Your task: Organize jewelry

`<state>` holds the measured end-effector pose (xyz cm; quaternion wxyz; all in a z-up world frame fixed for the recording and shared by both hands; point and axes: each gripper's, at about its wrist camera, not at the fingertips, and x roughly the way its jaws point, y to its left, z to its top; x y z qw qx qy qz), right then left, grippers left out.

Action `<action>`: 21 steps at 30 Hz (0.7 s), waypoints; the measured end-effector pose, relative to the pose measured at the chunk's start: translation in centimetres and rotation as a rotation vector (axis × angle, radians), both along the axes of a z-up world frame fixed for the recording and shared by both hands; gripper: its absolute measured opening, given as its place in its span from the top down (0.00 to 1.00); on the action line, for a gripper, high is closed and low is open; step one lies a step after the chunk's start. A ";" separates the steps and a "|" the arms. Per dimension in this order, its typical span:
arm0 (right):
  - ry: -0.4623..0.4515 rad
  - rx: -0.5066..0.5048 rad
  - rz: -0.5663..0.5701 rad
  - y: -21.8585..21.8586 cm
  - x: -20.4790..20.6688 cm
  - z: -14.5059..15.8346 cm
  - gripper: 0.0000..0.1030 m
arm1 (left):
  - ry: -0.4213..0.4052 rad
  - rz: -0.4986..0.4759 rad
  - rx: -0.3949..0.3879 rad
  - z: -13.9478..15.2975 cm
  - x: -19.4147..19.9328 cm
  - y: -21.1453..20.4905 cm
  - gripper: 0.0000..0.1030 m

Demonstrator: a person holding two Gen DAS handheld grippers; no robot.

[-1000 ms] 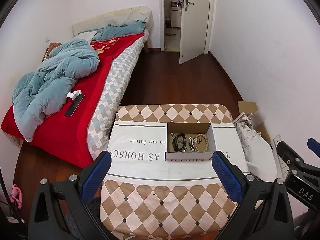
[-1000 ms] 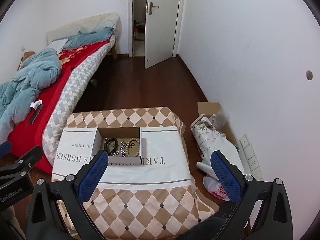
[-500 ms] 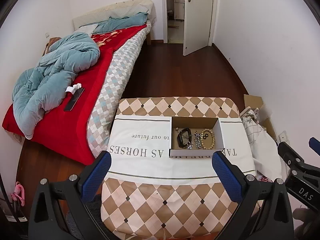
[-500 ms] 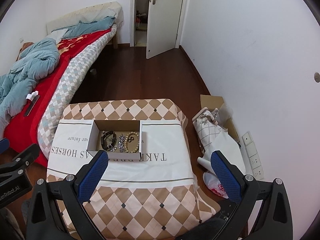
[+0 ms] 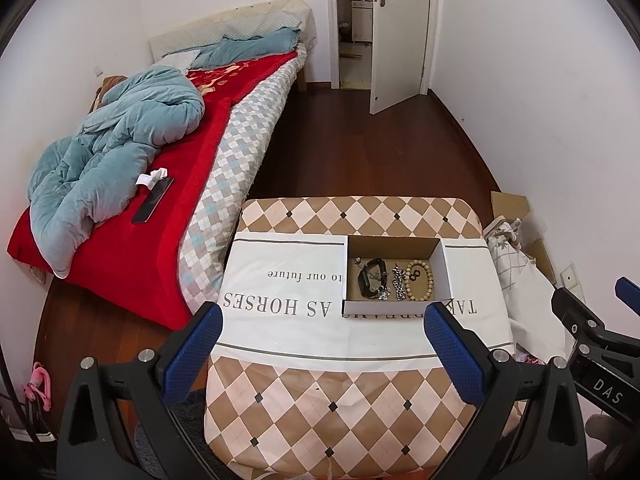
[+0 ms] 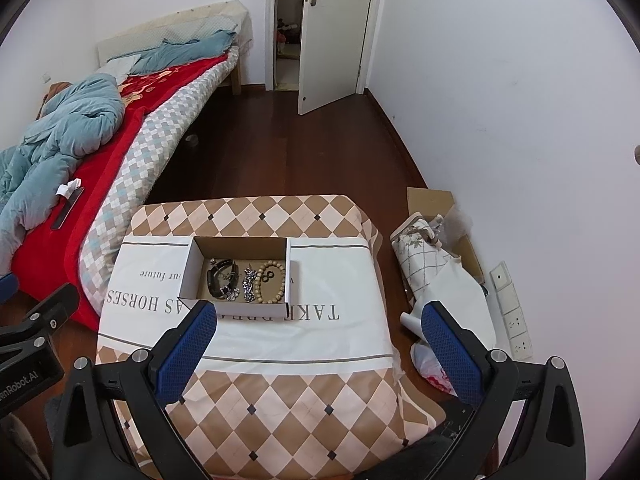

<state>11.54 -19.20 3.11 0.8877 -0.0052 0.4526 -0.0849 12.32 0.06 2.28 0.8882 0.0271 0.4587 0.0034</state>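
Note:
A shallow cardboard box stands on a cloth-covered table. In it lie a black band, a silver chain, a wooden bead bracelet and a small dark ring pair. My left gripper is open and empty, held high above the table's near half. My right gripper is open and empty, also high, beside and right of the left one.
A bed with a red blanket and blue quilt runs along the left. A phone lies on it. Bags and cardboard sit on the floor right of the table by the wall. An open door is at the far end.
Both grippers have tilted and moved so the table and box sit higher and larger in view. Both stay open. The jewelry has not moved.

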 end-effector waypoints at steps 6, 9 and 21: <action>-0.001 0.008 0.001 -0.1 -0.1 -0.1 0.00 | -0.001 0.001 0.004 0.0 -0.1 0.1 0.00; -0.003 0.012 0.004 0.0 -0.3 -0.1 0.00 | -0.001 0.000 0.006 0.0 -0.1 0.0 0.00; -0.008 0.024 0.015 0.4 -0.5 0.4 0.00 | -0.006 -0.004 0.002 0.2 -0.2 -0.1 0.00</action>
